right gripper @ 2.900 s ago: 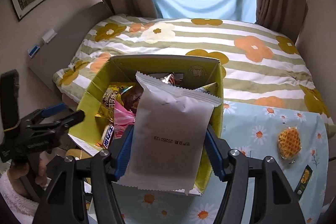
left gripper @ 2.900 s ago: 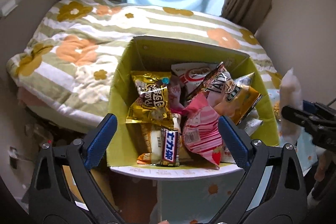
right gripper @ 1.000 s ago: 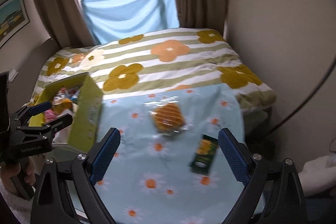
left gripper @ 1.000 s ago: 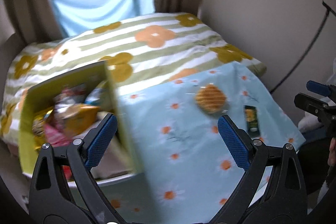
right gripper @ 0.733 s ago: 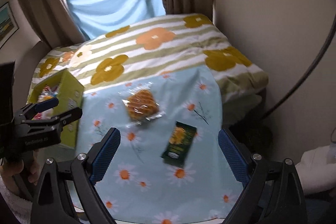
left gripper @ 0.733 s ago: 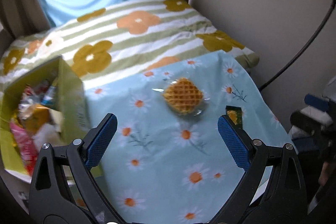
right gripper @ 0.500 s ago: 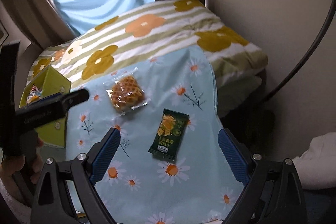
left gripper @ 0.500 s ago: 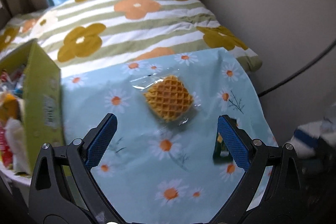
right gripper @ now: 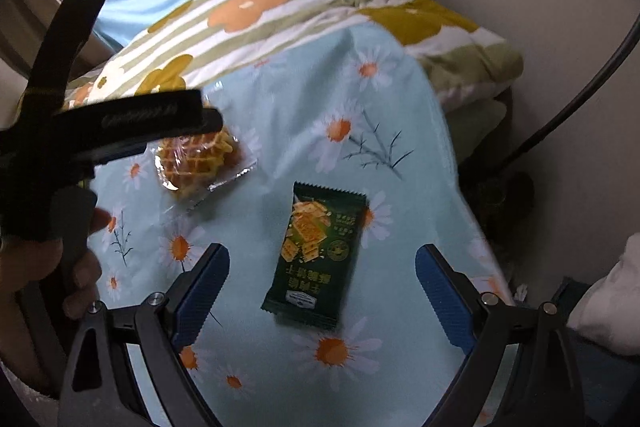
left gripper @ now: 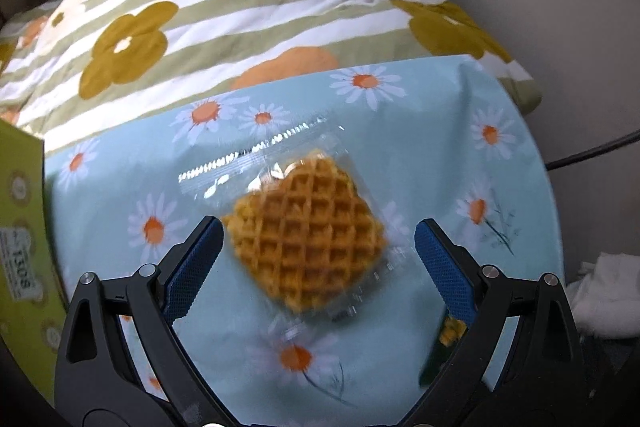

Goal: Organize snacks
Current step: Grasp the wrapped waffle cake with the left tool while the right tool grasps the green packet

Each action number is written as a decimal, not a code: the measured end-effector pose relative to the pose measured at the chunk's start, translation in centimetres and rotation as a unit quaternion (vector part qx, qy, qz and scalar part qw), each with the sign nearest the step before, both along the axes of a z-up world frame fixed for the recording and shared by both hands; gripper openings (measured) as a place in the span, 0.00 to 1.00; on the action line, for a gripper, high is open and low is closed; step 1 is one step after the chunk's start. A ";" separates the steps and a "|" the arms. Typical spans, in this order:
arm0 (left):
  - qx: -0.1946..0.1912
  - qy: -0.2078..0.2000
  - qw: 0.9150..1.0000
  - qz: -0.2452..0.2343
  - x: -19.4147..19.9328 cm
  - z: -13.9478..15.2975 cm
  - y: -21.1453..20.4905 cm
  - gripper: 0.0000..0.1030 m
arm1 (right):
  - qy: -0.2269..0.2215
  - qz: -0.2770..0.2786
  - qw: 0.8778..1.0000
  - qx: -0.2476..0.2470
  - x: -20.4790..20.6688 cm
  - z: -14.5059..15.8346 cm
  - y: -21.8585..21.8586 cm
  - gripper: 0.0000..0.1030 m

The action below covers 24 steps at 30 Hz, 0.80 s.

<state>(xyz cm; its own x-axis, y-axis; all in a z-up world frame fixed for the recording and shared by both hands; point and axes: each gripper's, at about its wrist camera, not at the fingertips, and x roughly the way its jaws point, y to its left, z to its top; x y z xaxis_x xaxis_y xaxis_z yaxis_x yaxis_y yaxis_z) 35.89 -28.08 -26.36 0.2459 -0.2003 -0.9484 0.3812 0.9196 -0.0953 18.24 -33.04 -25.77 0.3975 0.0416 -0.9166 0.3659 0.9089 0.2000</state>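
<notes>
Left gripper [left gripper: 318,255]: fingers spread wide, holding nothing. Wrapped waffle [left gripper: 306,231] lies between the 2 blue pads, at 12 o'clock from the gripper base, flat on the daisy-print cloth [left gripper: 420,147] covering the tabletop. Clear wrapper, crimped seal at the far edge. Whether the pads touch the wrapper: cannot tell, view is blurred.

Right gripper [right gripper: 322,277]: fingers also wide apart, empty. Dark green cracker packet [right gripper: 316,255] lies flat on the cloth between the pads, print upside down to the camera, apart from both pads.

Right wrist view: waffle sits at 10 o'clock from the green packet, near but not touching. The left gripper's black frame crosses in front of the waffle's upper edge; the person's hand [right gripper: 52,267] grips its handle at 9 o'clock.

Left wrist view: corner of the yellow-green snack box [left gripper: 22,227] at 9 o'clock, standing on the cloth. Green packet partly hidden behind the right finger at 4 o'clock.

Flower-striped quilt [left gripper: 248,7] on the bed beyond the cloth, 12 o'clock. White cloth bundle [left gripper: 604,295] at 3 o'clock.
</notes>
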 end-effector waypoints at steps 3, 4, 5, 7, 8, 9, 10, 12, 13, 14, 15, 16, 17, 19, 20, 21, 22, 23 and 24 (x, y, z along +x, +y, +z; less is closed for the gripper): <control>0.017 -0.006 1.000 0.007 1.2 -0.9 -0.4 0.93 | 0.010 -0.003 1.000 0.005 0.6 -1.0 0.5 0.90; 0.024 -0.010 1.000 0.007 1.5 -1.1 -0.6 0.93 | 0.014 -0.005 1.000 0.004 0.8 -1.3 0.7 0.90; 0.029 -0.012 1.000 0.004 1.7 -1.2 -0.7 0.93 | 0.016 -0.008 1.000 0.004 0.9 -1.5 0.8 0.90; 0.042 -0.017 0.999 -0.008 1.8 -1.6 -1.0 0.93 | 0.015 -0.018 1.000 0.006 1.0 -1.8 0.9 0.90; 0.045 -0.019 0.999 -0.014 1.8 -1.8 -1.1 0.93 | 0.016 -0.023 1.000 0.006 1.1 -2.0 0.9 0.90; 0.049 -0.021 0.998 -0.017 1.8 -1.9 -1.1 0.93 | 0.017 -0.028 0.999 0.006 1.2 -2.1 0.9 0.90; 0.054 -0.025 0.998 -0.021 1.7 -1.9 -1.2 0.93 | 0.018 -0.031 0.999 0.005 1.3 -2.2 0.8 0.90; 0.063 -0.030 0.997 -0.026 1.6 -2.1 -1.3 0.94 | 0.020 -0.037 0.999 0.004 1.4 -2.5 0.8 0.90; 0.069 -0.033 0.997 -0.031 1.5 -2.2 -1.4 0.94 | 0.020 -0.038 0.999 0.003 1.5 -2.6 0.8 0.90; 0.076 -0.036 0.996 -0.036 1.4 -2.3 -1.6 0.94 | 0.021 -0.038 0.999 0.001 1.5 -2.6 0.9 0.90; 0.083 -0.039 0.995 -0.042 1.2 -2.4 -1.7 0.94 | 0.022 -0.038 0.999 -0.002 1.6 -2.7 1.1 0.90; 0.089 -0.040 0.994 -0.045 1.0 -2.6 -1.6 0.94 | 0.022 -0.038 0.999 -0.005 1.5 -2.7 1.1 0.90; 0.094 -0.039 0.994 -0.048 0.9 -2.6 -1.5 0.94 | 0.022 -0.038 0.999 -0.008 1.6 -2.7 1.3 0.90; 0.093 -0.031 0.994 -0.046 0.7 -2.6 -1.0 0.93 | 0.023 -0.038 0.999 -0.010 1.5 -2.7 1.3 0.90; 0.087 -0.024 0.995 -0.042 0.7 -2.5 -0.6 0.93 | 0.024 -0.038 0.999 -0.011 1.5 -2.7 1.3 0.90; 0.081 -0.021 0.996 -0.036 0.7 -2.2 -0.1 0.93 | 0.026 -0.039 0.999 -0.010 1.6 -2.8 1.3 0.90; 0.075 -0.021 0.997 -0.031 0.7 -2.0 0.4 0.93 | 0.026 -0.039 0.999 -0.010 1.6 -2.8 1.3 0.90; 0.070 -0.020 0.997 -0.027 0.7 -1.8 0.8 0.93 | 0.026 -0.040 0.999 -0.010 1.6 -2.8 1.3 0.90; 0.072 -0.015 0.997 -0.021 0.8 -1.9 1.2 0.93 | 0.026 -0.040 0.999 -0.010 1.6 -2.8 1.3 0.90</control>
